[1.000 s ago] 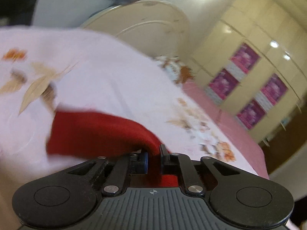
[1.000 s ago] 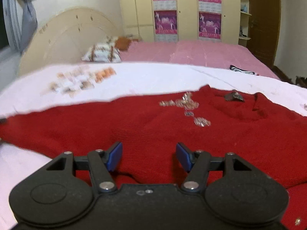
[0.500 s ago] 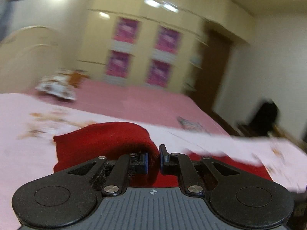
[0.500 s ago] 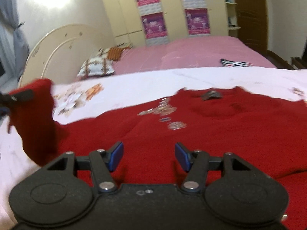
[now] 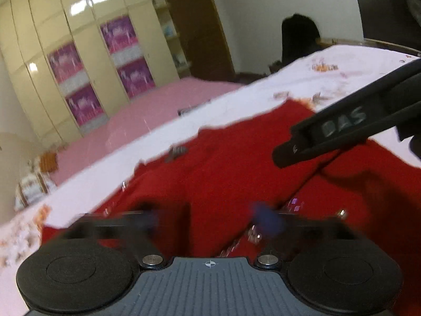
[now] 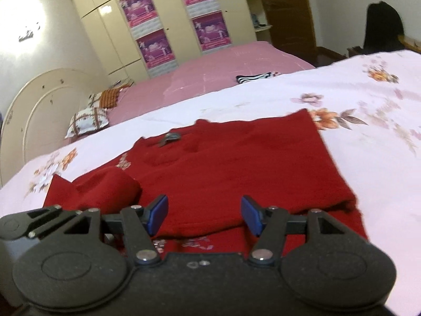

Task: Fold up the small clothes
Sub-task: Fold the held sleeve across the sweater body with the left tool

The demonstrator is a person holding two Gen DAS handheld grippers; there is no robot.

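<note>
A red knit sweater [image 6: 236, 163] lies flat on the white floral sheet [image 6: 368, 137], a grey label [image 6: 171, 138] at its far neckline. One sleeve [image 6: 105, 187] rests bunched on the sweater's left part. My left gripper [image 5: 208, 220] hovers over the red sweater [image 5: 223, 173]; its blurred jaws are opening wide, and the cloth lies below them unpressed. My right gripper [image 6: 205, 214] stands open above the near folded edge, nothing between its blue pads [image 6: 158, 213]. One black finger of the right gripper [image 5: 329, 131] reaches in from the right in the left wrist view.
Behind the sheet lies a pink bed [image 6: 223, 63] with a patterned pillow [image 6: 86, 121] and a striped cloth [image 6: 252, 77]. A cream headboard [image 6: 39, 121] stands at the left, a wardrobe with purple posters [image 6: 155, 47] at the back, and a dark chair [image 6: 384, 26] at the far right.
My left gripper swung the red sleeve across onto the sweater's body, rolled, and let it go with its jaws spreading. The right gripper stayed open and shifted sideways over the sweater.
</note>
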